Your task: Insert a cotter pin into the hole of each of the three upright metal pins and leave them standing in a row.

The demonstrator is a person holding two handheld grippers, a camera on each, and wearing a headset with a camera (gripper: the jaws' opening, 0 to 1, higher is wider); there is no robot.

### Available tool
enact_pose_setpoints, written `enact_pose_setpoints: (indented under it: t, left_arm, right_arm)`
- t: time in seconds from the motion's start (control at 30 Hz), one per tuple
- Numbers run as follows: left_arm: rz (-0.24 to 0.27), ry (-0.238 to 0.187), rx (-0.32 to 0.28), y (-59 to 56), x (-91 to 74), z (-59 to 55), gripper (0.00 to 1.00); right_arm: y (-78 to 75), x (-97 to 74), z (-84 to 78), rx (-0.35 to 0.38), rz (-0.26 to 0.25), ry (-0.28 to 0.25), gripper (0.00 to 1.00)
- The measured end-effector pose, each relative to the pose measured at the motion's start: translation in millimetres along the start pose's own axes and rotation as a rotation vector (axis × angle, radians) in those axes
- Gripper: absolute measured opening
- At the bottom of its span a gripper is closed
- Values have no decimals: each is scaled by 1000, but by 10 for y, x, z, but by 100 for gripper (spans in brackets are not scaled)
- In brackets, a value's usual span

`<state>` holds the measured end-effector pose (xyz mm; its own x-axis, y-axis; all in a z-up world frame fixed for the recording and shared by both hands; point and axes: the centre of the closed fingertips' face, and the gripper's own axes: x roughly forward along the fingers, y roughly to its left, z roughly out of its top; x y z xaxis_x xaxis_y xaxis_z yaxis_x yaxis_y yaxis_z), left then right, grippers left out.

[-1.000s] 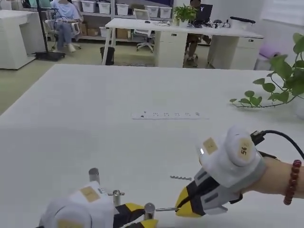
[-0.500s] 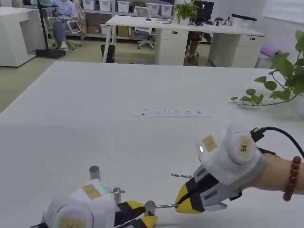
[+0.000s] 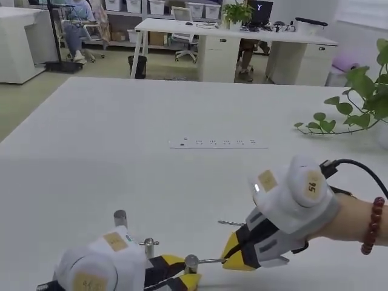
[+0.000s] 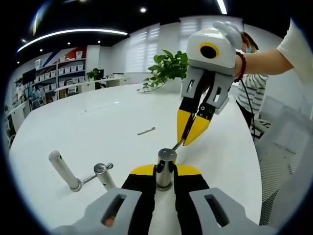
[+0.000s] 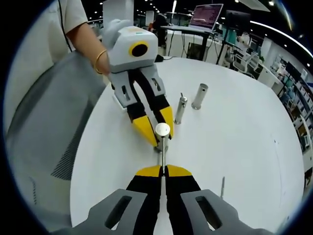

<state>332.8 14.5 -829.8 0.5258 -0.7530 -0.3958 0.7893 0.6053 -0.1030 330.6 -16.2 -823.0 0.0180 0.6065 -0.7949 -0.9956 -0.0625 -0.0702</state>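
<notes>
The cotter pin [image 5: 163, 152] is pinched between the closed jaws of your right gripper [image 3: 233, 257], at the lower centre of the head view. Its tip meets the side of the nearest metal pin [image 3: 191, 263] just below the cap; whether it has entered the hole cannot be told. Your left gripper [image 3: 182, 271] is clamped on that pin's shaft, holding it upright.

The middle metal pin [image 3: 148, 245] already carries a cotter pin, so this appears to be the second insertion. The far metal pin [image 3: 120, 217] is bare.

Next, push straight along the hole axis and maintain the left clamp. The spare cotter pin [image 3: 230, 224] lies on the table [image 3: 182, 121], near the right gripper.
</notes>
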Motion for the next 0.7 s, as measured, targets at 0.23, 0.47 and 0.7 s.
enact_pose_setpoints:
  t: [0.23, 0.47, 0.7]
  left_arm:
    - [-4, -2, -6, -8, 7, 1, 12]
    - [-6, -13, -42, -6, 6, -11, 12]
    - [-12, -21, -100, -6, 21, -39, 13]
  right_arm:
    - [8, 42, 56, -12, 7, -5, 3]
    - [21, 51, 100, -18, 7, -9, 3]
    - [62, 81, 148, -6, 8, -17, 3]
